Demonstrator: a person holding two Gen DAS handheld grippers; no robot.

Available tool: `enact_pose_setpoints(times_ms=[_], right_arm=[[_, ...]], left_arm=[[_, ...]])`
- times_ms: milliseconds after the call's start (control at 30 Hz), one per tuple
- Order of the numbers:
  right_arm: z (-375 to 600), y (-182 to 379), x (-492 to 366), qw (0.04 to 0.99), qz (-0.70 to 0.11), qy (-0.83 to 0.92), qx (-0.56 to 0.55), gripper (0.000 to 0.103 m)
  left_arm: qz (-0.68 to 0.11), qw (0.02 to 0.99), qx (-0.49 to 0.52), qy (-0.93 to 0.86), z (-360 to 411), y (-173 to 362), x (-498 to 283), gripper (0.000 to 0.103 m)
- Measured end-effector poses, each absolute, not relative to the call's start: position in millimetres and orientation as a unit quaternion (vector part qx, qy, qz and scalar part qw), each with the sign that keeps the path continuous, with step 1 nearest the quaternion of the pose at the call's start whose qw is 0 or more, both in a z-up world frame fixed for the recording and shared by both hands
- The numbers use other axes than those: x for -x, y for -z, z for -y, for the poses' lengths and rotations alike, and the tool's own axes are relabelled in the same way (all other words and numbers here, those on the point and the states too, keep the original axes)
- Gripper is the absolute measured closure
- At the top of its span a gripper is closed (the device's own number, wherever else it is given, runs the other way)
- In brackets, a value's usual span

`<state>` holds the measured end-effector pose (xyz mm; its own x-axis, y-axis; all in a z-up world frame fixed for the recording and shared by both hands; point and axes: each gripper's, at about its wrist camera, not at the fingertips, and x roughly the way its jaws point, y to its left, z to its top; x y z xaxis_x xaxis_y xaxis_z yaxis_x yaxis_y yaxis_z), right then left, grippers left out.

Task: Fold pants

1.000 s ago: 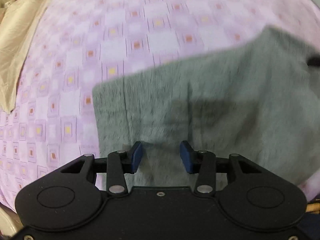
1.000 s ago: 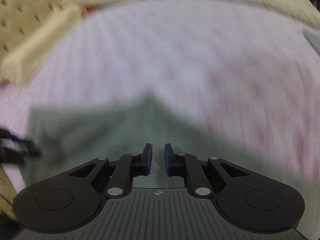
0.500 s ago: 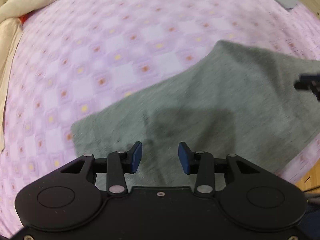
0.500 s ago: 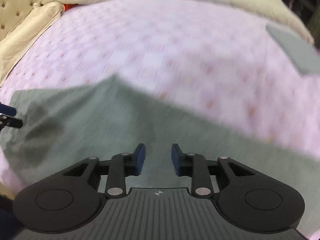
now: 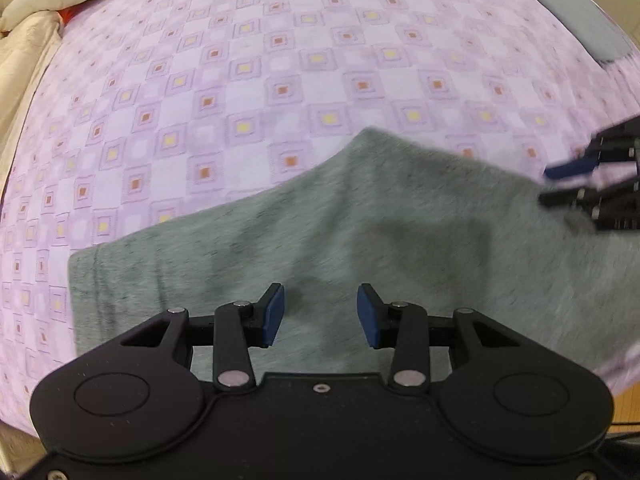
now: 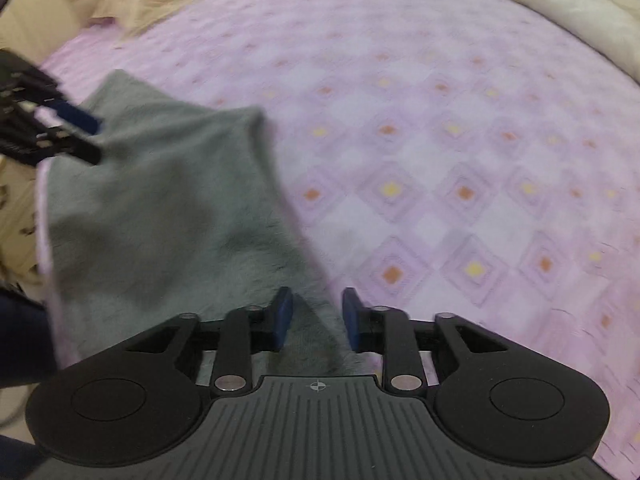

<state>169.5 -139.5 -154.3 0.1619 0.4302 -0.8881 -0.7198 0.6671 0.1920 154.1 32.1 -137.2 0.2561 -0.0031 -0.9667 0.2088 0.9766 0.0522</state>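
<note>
Both grippers hovered over soft, limp grey pants [image 5: 400, 248]: left gripper [image 5: 320, 314] parted and empty, right gripper [image 6: 316, 318] closing, gripping nothing; the pants' edges looked best for grasping.

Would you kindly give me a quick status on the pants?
Left gripper open, empty. Right gripper closing, nothing pinched. Grey pants flat on the bedspread. Nothing in the way.

1. Ahead of the left gripper [image 5: 320, 316] the purple bedsheet [image 5: 280, 80] lies flat and bare.
2. Right under it the grey pants [image 5: 360, 248] lie flat and low.
3. Far ahead on its right rests a flat grey folded cloth [image 5: 580, 24].
4. On its right side the right gripper [image 5: 560, 184] sticks in.
5. Far to its left, cream bedding [image 5: 28, 60] is piled up.
</note>
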Motion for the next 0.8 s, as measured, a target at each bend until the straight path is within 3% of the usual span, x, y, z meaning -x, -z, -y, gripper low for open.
enact_pose_setpoints(times_ms=[300,400,567,800], right_arm=[[137,144,-134,0.747,-0.482,-0.431,0.151,0.095],[134,146,-127,0.748,-0.479,-0.432,0.156,0.095],[133,143,-122,0.748,-0.474,-0.439,0.155,0.095],[162,117,-157,0.785,-0.444,-0.41,0.135,0.094]], left_arm=[[-0.594,0.802,-0.015,0.061,31,125,-199,0.05],[-0.612,0.788,0.004,0.068,46,138,-219,0.042],[-0.656,0.753,-0.022,0.037,65,174,-239,0.043],[-0.676,0.737,0.003,0.003,57,182,-252,0.043]])
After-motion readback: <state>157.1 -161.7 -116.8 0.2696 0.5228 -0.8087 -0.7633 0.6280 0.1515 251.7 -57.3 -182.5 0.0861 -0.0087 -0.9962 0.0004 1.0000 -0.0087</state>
